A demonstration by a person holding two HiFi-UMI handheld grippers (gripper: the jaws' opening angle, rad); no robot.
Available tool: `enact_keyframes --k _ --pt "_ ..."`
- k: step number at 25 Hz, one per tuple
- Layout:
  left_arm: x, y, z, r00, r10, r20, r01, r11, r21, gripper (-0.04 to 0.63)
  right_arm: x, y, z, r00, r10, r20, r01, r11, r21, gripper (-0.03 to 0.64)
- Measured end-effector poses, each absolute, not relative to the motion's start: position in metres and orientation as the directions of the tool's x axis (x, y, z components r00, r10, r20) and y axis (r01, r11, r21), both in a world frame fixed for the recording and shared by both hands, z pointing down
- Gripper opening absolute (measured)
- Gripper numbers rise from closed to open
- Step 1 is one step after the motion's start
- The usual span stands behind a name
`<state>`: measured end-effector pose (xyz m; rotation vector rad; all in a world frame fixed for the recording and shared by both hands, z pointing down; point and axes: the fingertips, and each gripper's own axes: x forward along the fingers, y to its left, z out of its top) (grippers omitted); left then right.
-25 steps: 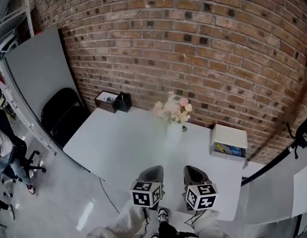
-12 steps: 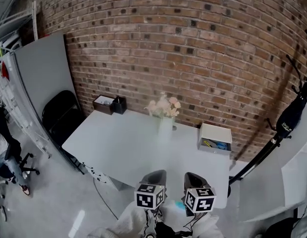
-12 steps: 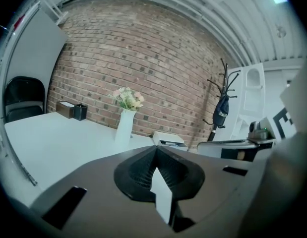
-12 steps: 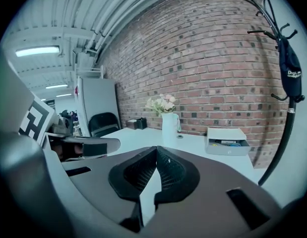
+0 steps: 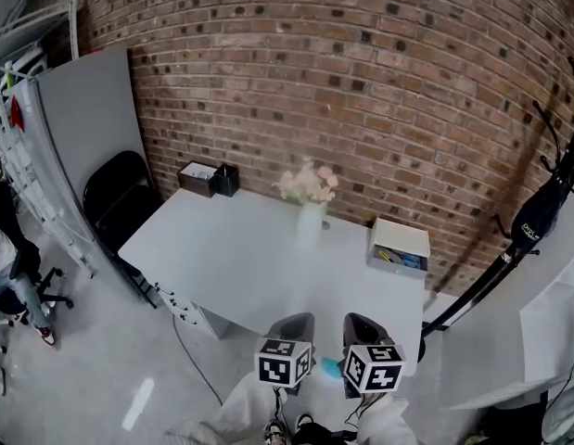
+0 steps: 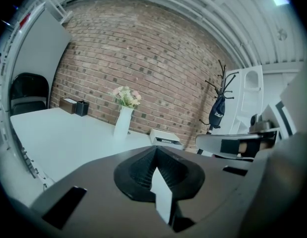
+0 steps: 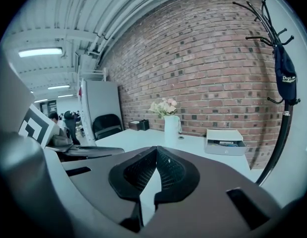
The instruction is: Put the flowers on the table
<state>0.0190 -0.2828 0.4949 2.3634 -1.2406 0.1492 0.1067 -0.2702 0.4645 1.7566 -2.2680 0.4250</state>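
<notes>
Pale pink and cream flowers (image 5: 306,183) stand in a white vase (image 5: 310,226) near the back edge of the white table (image 5: 222,258), by the brick wall. Both gripper views show the flowers (image 6: 126,95) (image 7: 163,106) and the vase (image 6: 122,124) (image 7: 171,125) well ahead. My left gripper (image 5: 294,323) and right gripper (image 5: 361,323) hang side by side off the table's near edge, far from the vase. The left gripper (image 6: 155,150) and right gripper (image 7: 156,150) each have their jaws closed together with nothing between them.
A white drawer box (image 5: 400,247) sits on the table's right end. A brown box (image 5: 196,176) and a black holder (image 5: 226,181) sit at its far left corner. A black chair (image 5: 120,197) stands left of the table, a coat stand (image 5: 537,211) to the right, and a person (image 5: 8,258) at far left.
The view has drawn back from the table, so the table and vase look smaller and farther off. Both grippers keep their place low in the picture, still closed.
</notes>
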Motion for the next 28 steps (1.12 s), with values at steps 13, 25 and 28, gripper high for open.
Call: enact_keyframes --k 13,25,28 --pt "0.031 -0.278 0.48 0.52 -0.793 0.317 -0.847 -0.428 0.315 0.006 0.116 -0.269 0.464 -0.32 -0.881 0.347 -0.947 0.293 -0.129 0.025" --pt "0.041 -0.267 0.48 0.486 -0.811 0.325 -0.864 -0.391 0.317 0.006 0.126 -0.265 0.46 -0.351 -0.874 0.335 -0.935 0.309 -0.173 0.025" --pt "0.042 -0.265 0.479 0.482 -0.814 0.323 -0.867 -0.391 0.308 0.007 0.128 -0.265 0.46 -0.363 -0.873 0.326 -0.927 0.304 -0.219 0.025"
